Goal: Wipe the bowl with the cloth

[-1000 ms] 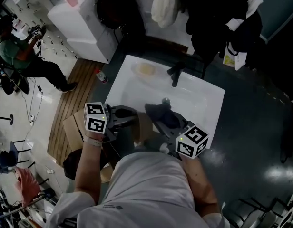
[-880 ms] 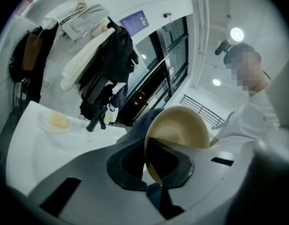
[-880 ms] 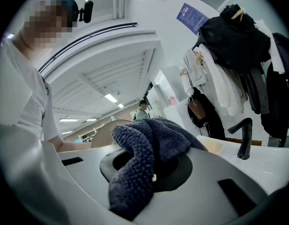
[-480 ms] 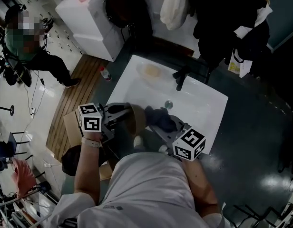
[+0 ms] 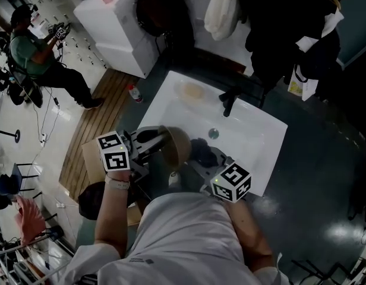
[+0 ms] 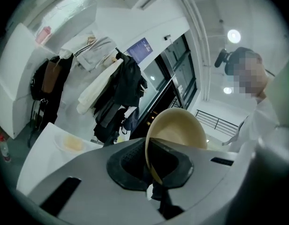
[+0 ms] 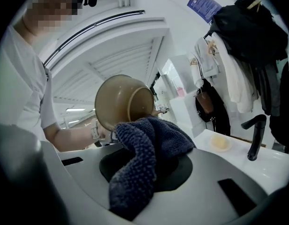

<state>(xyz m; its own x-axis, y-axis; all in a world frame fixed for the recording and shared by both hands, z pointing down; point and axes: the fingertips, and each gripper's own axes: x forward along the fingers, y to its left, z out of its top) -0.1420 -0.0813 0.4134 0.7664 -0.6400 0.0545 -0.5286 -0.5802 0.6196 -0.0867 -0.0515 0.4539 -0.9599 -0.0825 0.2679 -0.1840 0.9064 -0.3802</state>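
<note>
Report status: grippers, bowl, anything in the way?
Left gripper shut on bowl rim, bowl tilted above sink edge. Right gripper shut on cloth, cloth against bowl's outside. Nothing in the way.

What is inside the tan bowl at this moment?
The bowl looks bare inside in the left gripper view. Its lowest part is covered by the left hand-held gripper.

1. No word, brand or number can be read in any view.
2. The blue poster (image 6: pixel 140 48), upper middle of the left gripper view, carries print too small to read.
3. The left cube (image 5: pixel 113 152) and right cube (image 5: pixel 232 181), lower middle of the head view, bear only black-and-white square patterns.
4. The label on the bottle (image 5: pixel 134 94), left of centre, is illegible.
</note>
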